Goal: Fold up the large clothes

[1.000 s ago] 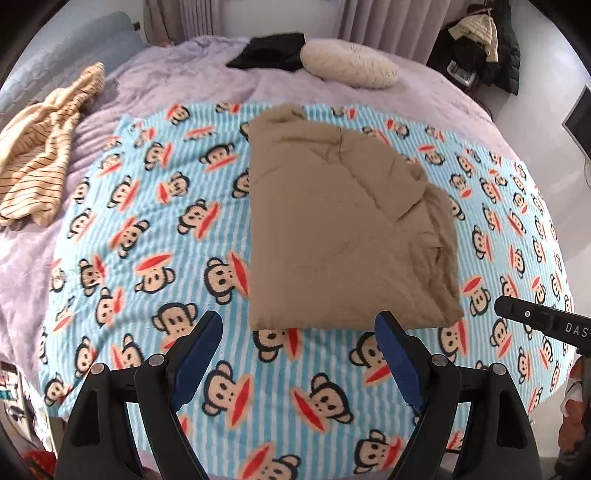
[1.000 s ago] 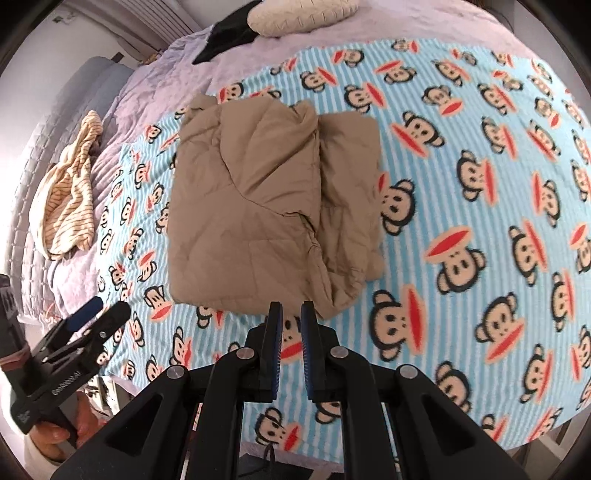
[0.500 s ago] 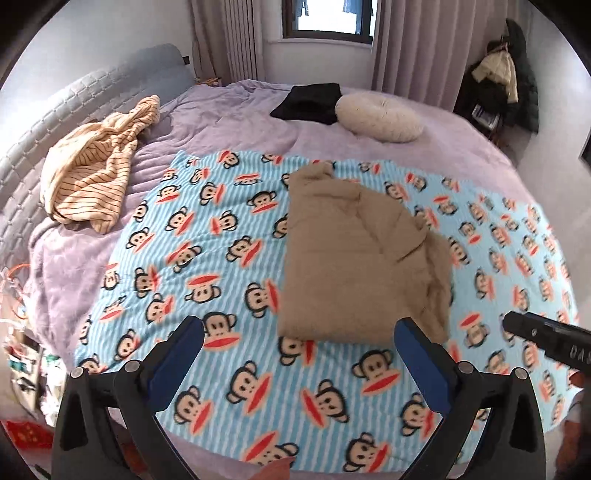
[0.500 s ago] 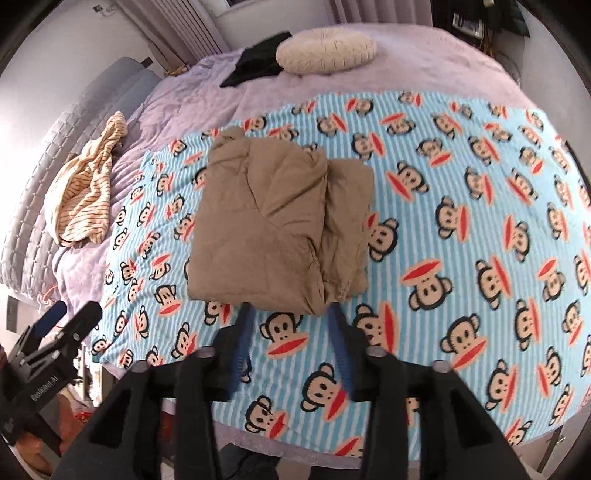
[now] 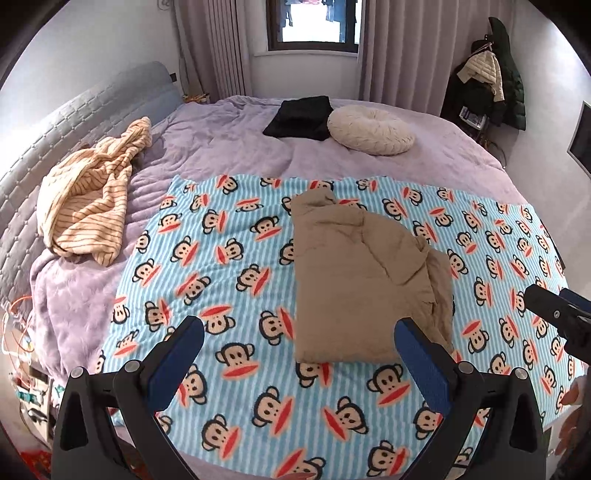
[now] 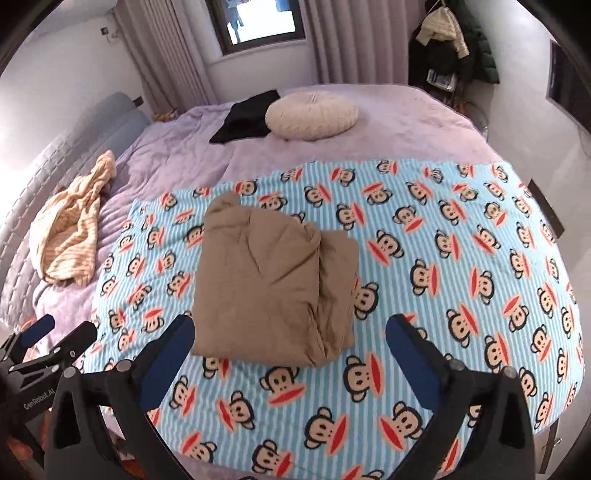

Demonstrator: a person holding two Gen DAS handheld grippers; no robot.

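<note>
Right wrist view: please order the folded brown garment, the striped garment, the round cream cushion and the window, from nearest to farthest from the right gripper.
From the right gripper:
1. Folded brown garment, just ahead on the monkey blanket, not held.
2. Striped garment, far left, by the headboard.
3. Round cream cushion, far side of the bed.
4. Window, on the back wall.

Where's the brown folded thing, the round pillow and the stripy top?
Brown garment (image 6: 266,280), right wrist view, middle of its top layer.
Round pillow (image 5: 369,129), left wrist view, near its dimpled centre.
Stripy top (image 5: 85,199), left wrist view, middle of the crumpled heap.
</note>
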